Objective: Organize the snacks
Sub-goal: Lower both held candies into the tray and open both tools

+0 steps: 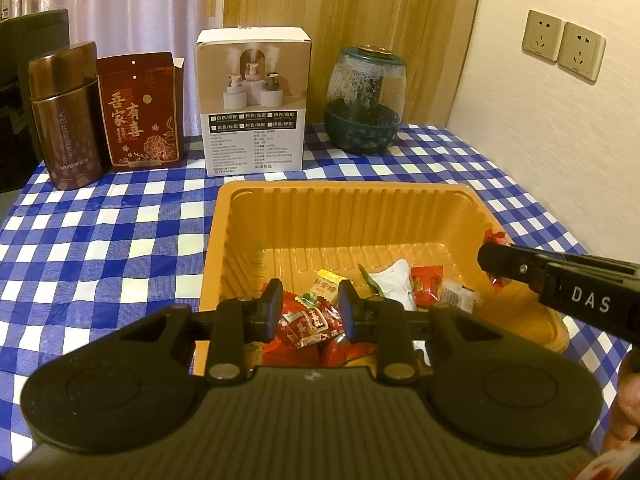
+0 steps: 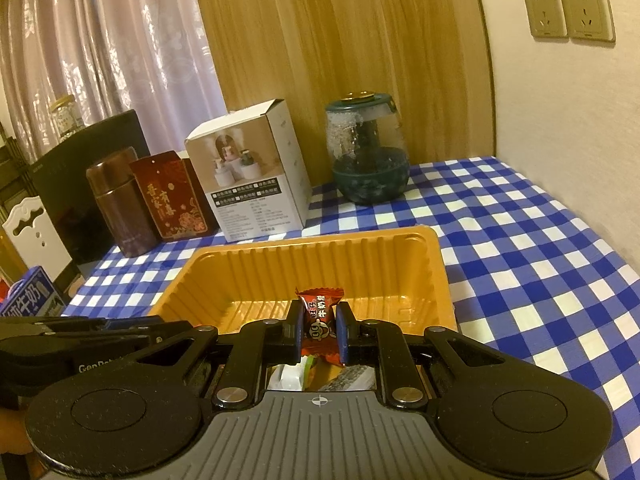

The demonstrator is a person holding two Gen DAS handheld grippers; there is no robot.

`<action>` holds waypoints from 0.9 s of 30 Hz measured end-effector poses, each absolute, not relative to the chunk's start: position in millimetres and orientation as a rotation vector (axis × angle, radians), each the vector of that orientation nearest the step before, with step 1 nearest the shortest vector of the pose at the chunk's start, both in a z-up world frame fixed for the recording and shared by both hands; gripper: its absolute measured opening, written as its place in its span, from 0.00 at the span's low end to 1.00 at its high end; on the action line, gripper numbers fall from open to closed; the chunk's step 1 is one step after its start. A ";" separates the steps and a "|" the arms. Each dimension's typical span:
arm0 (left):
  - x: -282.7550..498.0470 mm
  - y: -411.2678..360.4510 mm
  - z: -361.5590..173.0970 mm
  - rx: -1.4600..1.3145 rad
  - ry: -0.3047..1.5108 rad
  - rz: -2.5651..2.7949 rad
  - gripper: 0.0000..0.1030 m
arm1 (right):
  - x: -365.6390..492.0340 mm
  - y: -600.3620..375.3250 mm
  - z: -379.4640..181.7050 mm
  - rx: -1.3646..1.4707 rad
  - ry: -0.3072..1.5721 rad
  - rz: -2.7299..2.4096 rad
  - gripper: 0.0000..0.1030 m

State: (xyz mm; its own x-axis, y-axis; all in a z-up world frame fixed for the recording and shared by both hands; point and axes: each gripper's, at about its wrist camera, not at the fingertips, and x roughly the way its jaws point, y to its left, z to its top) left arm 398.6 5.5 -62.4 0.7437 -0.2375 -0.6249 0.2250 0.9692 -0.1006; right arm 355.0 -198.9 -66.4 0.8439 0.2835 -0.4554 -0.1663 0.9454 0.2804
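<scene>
Red wrapped candy (image 2: 320, 322), ends twisted

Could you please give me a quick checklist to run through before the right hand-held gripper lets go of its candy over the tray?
1. Grip on the candy: the right hand-held gripper is shut on the red wrapped candy: ok.
2. Candy over the orange tray: it appears in front of the tray interior, but whether it is past the right rim: cannot tell.
3. Room in the tray: the far half of the floor is bare: ok.
4. Left hand-held gripper out of the way: it is open over the candy pile at the near end, away from the right side: ok.
5. Drop height: cannot tell.
</scene>
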 end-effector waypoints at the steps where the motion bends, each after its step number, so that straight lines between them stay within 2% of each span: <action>1: 398.5 5.5 -62.2 -0.018 0.687 -0.254 0.26 | 355.0 -199.4 -66.3 0.239 0.511 0.241 0.17; 7: 398.4 5.5 -63.8 -0.016 0.689 -0.251 0.28 | 357.3 -198.3 -65.8 0.250 0.487 0.266 0.17; 9: 398.3 6.2 -64.6 -0.013 0.687 -0.249 0.31 | 360.8 -200.1 -68.4 0.266 0.502 0.267 0.22; 11: 398.6 7.4 -65.2 -0.013 0.687 -0.247 0.32 | 362.3 -206.2 -70.8 0.308 0.507 0.257 0.63; 12: 398.7 7.9 -65.5 -0.015 0.687 -0.246 0.32 | 361.8 -209.9 -71.3 0.331 0.498 0.250 0.65; 21: 399.1 7.4 -66.5 -0.011 0.691 -0.248 0.34 | 360.8 -221.0 -68.1 0.341 0.478 0.208 0.65; 27: 399.7 8.3 -66.6 -0.011 0.691 -0.247 0.39 | 361.8 -224.8 -69.9 0.330 0.479 0.177 0.65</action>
